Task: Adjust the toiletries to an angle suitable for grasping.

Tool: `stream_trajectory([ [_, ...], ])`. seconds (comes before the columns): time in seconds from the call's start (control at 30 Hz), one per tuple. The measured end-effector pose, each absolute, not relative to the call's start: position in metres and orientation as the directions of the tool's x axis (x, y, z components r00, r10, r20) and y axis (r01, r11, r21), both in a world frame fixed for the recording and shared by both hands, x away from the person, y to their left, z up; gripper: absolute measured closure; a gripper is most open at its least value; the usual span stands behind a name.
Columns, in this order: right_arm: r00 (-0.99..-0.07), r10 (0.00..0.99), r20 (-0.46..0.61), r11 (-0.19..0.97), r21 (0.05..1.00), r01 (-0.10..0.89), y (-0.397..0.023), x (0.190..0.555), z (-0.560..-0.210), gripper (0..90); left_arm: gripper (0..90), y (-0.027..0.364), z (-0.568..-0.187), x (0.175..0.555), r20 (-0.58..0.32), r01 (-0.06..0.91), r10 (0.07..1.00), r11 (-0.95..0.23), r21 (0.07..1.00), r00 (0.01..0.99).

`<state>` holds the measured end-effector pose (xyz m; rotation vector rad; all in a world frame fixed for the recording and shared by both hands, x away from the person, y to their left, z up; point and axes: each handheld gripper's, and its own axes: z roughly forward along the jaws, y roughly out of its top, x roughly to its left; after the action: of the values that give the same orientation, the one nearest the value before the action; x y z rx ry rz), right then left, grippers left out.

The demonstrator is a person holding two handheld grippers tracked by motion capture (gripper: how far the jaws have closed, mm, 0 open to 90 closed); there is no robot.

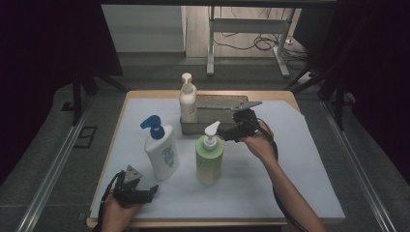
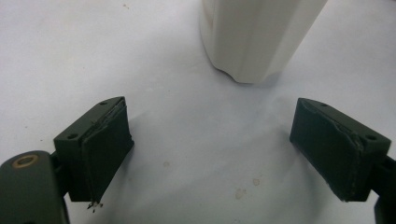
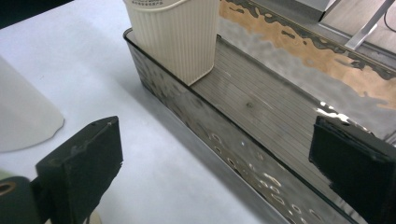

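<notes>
Right gripper [image 1: 227,131] held level beside the metal tray [image 1: 217,115], jaws spread, empty; left gripper [image 1: 153,190] rests low, jaws spread too

light: dim, dark sides | shadows: soft on the table cover [image 1: 290,159] | glare: metal tray [image 3: 261,154] | focus: sharp

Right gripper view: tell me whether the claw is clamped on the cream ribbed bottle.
No, the right claw stands open and empty, while the cream ribbed bottle sits apart in the metal tray.

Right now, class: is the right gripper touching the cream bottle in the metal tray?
Apart. In the right gripper view, the right gripper stands open, with bare tray floor between it and the cream bottle.
</notes>
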<state>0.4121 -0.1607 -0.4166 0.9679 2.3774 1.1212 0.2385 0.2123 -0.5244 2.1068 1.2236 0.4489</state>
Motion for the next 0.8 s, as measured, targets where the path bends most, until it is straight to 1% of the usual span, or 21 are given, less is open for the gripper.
stream_trajectory([
  [0.17, -0.71, 0.704, -0.018, 0.458, 0.776, 0.434, -0.17, 0.402, -0.416, 0.0, 12.1, 0.212, -0.524, 0.238, -0.029, 0.639, 0.862, -0.352, 0.684, 0.505],
  [0.63, -0.721, 0.692, 0.043, 0.424, 0.783, 0.454, -0.197, 0.374, -0.424, 0.0, 12.1, 0.212, -0.524, 0.238, -0.029, 0.64, 0.863, -0.352, 0.684, 0.505],
  [0.8, -0.739, 0.673, 0.039, 0.446, 0.775, 0.448, -0.199, 0.362, -0.427, 0.0, 12.1, 0.212, -0.524, 0.238, -0.029, 0.64, 0.863, -0.352, 0.684, 0.505],
])
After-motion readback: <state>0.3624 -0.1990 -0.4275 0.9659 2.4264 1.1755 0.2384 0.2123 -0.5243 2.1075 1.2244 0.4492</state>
